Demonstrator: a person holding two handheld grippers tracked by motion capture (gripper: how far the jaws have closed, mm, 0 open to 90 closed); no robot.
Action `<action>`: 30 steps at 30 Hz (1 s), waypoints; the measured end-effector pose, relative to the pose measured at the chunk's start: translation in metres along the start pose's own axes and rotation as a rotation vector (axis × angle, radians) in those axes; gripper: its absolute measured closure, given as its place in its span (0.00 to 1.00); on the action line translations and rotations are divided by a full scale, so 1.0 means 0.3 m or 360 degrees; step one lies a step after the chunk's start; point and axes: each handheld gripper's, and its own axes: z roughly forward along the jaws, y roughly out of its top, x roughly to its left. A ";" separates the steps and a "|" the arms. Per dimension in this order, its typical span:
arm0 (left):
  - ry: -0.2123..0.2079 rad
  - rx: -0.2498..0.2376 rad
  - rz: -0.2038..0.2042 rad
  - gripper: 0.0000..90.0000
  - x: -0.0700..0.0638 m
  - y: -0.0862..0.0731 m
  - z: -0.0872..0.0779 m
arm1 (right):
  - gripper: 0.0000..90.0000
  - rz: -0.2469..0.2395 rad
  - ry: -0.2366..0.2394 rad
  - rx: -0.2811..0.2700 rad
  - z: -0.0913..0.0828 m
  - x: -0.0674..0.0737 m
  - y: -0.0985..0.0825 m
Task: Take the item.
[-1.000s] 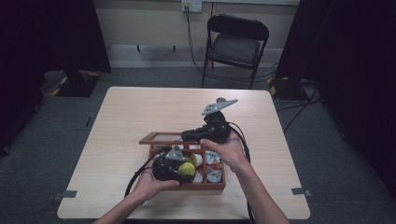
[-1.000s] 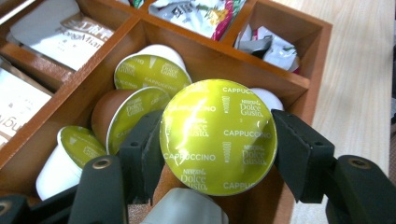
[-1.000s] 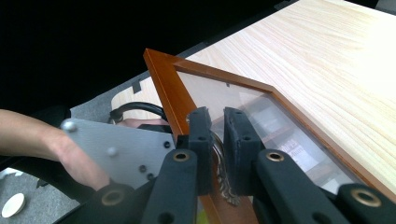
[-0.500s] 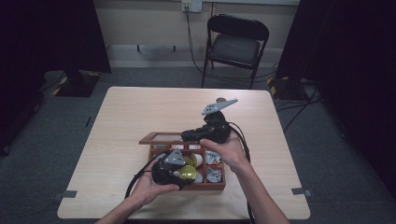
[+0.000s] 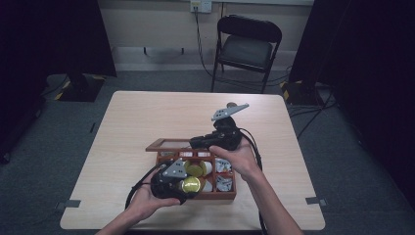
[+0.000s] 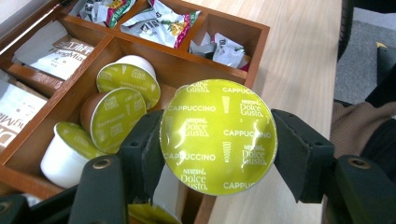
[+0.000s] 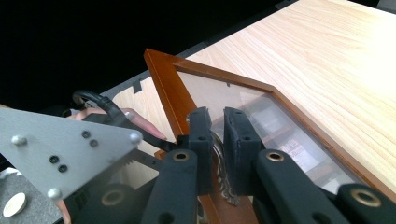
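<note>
A wooden compartment box (image 5: 234, 187) stands near the table's front edge, its glass-paned lid (image 5: 169, 145) swung open to the far side. My left gripper (image 6: 217, 140) is shut on a coffee capsule (image 6: 218, 135) with a yellow-green foil top, and holds it above the box's near side (image 5: 191, 185). Three more such capsules (image 6: 114, 119) lie in one compartment below. My right gripper (image 7: 217, 154) is shut on the lid's wooden frame (image 7: 163, 84) at a small metal clasp, holding the lid (image 7: 261, 107) up.
Other compartments hold crumpled sachets (image 6: 161, 21) and flat tea packets (image 6: 60, 49). The tan table (image 5: 147, 117) stretches wide beyond the box. A folding chair (image 5: 247, 46) stands behind the table. Cables trail from both grippers over the front edge.
My left gripper has carried the capsule a little up and toward the near edge of the box. The right gripper and the lid have stayed in place.
</note>
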 end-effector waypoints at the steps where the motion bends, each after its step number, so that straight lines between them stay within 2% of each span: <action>1: -0.0002 0.0008 0.0007 0.42 0.002 -0.004 -0.005 | 0.91 0.0000 0.0001 0.0000 0.000 0.000 0.000; 10: 0.0015 -0.0002 -0.0022 0.42 0.007 -0.048 -0.051 | 0.91 0.0001 0.0000 0.0000 0.000 0.000 0.000; 12: 0.0018 -0.0029 -0.0049 0.42 0.008 -0.058 -0.063 | 0.91 0.0001 0.0002 0.0001 0.000 0.000 0.000; 23: 0.0060 -0.0089 -0.0096 0.42 0.028 -0.099 -0.124 | 0.91 0.0002 0.0000 0.0000 0.000 0.000 -0.001; 30: 0.0095 -0.0111 -0.0161 0.42 0.051 -0.133 -0.156 | 0.91 0.0001 0.0000 0.0000 0.000 0.000 -0.001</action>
